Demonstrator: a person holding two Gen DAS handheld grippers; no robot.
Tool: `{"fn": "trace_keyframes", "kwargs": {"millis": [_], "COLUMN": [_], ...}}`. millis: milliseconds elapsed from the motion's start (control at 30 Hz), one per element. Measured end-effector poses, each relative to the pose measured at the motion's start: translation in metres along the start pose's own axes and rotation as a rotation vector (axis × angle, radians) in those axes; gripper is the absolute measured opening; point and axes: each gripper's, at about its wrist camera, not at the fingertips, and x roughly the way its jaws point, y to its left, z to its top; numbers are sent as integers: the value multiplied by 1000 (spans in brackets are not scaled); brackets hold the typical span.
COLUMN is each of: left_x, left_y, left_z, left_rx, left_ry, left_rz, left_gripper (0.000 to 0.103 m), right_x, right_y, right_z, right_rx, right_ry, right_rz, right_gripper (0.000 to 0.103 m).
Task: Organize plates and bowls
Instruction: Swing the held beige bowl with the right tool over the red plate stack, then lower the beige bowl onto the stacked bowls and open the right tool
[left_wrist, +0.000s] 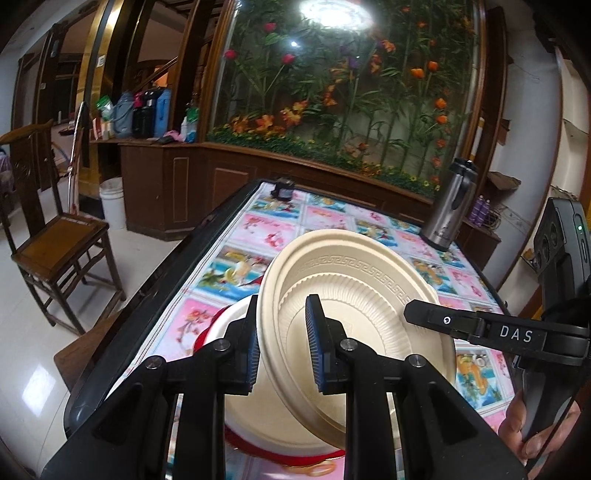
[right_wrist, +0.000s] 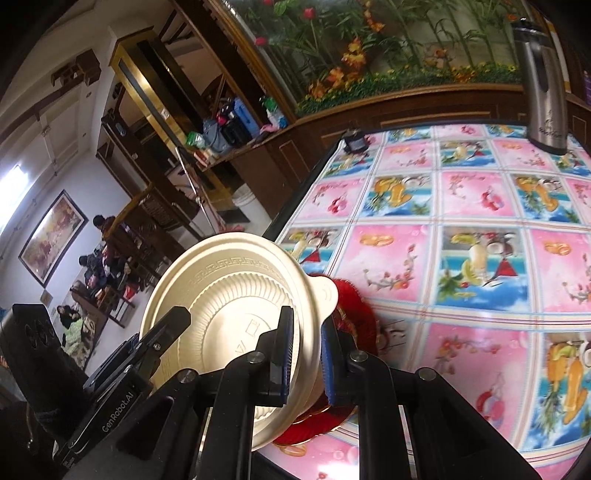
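Left wrist view: the left gripper (left_wrist: 282, 343) pinches the near rim of a cream disposable bowl (left_wrist: 354, 295), and the right gripper (right_wrist: 308, 354) clamps the opposite rim, sharing its load, tilted just above the red plate (right_wrist: 351, 299) on the table (right_wrist: 480, 206), probably for stacking.

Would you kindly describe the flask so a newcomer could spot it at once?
Find the table with the pink fruit-print cloth. At its far right edge, before the flower mural, stands the flask. It is the only tall steel cylinder there, with a black lid and handle.

Bowl (left_wrist: 354, 295) above the table (left_wrist: 258, 225); flask (left_wrist: 448, 206) stands behind, at the far right.
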Motion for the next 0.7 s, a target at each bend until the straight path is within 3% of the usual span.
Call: {"fn": "trace_keyframes", "kwargs": {"millis": [700], "left_x": [18], "left_y": [29], "left_z": [-20], "left_rx": [-40], "left_ry": [72], "left_rz": [39], "left_gripper": [20], "right_x": [44], "right_y": [13], "right_z": [-17], "right_rx": [-35], "right_ry": [96], "right_rz": [-40], "right_gripper": [15]}}
